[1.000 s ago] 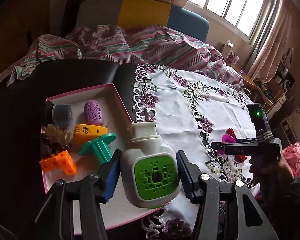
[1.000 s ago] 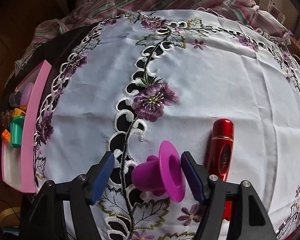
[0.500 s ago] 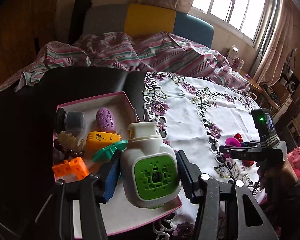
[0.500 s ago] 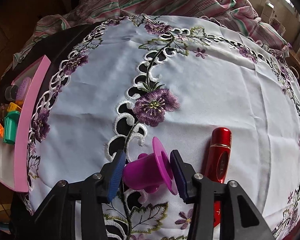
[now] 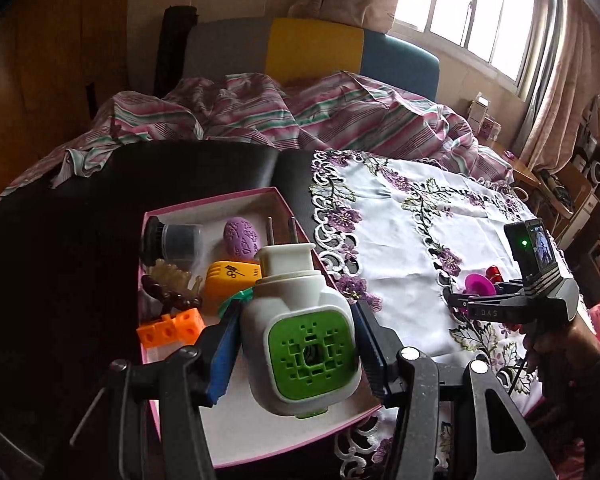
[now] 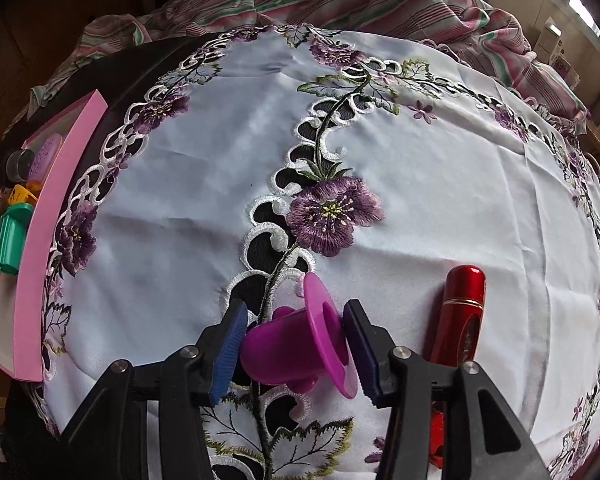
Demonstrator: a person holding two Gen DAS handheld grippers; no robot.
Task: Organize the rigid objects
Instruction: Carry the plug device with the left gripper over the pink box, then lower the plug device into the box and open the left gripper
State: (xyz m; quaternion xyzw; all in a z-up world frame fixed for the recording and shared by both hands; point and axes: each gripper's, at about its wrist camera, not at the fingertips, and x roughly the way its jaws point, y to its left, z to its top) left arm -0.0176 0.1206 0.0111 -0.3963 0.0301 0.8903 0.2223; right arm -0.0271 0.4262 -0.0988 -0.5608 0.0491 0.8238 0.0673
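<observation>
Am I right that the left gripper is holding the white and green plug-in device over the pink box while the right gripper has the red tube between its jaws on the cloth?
Not quite. The right gripper has the purple flanged piece between its jaws, which are opening; the red tube lies beside it on the cloth, as the right wrist view shows. The left gripper does hold the plug-in device over the pink box.

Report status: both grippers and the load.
Left gripper clamps plug-in device above pink box. Right gripper opening slightly, pads touching magenta funnel. Red tube alongside.

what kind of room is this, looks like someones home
Most likely a lived-in bedroom or bed-sitting room: a striped bedspread lies rumpled behind the embroidered tablecloth, with a curtained window letting in daylight.
</observation>
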